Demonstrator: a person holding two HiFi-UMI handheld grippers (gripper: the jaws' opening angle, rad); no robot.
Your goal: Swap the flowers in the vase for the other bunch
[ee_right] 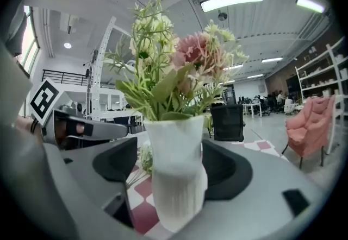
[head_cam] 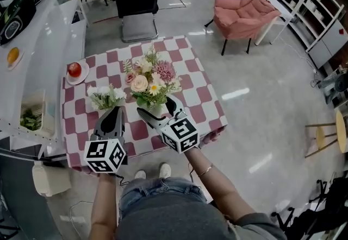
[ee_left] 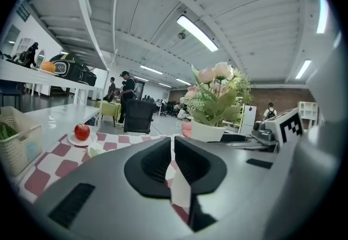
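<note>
Between the wide-spread jaws of the right claw (head_cam: 155,105), straddled but seemingly not yet pinched: white ribbed tapered vase (ee_right: 175,179), upright on the red-and-white checked tablecloth (head_cam: 201,89). Rising from it toward twelve o'clock, mixed pink-and-cream bouquet (head_cam: 148,79). Close gently at the vase's waist to steady it before pulling stems straight up. At nine o'clock, left claw (head_cam: 115,109), jaws pressed together, empty. Just past its tips at eleven o'clock, loose bunch of white flowers (head_cam: 106,96). Spread those jaws first, then take the bouquet low.
</note>
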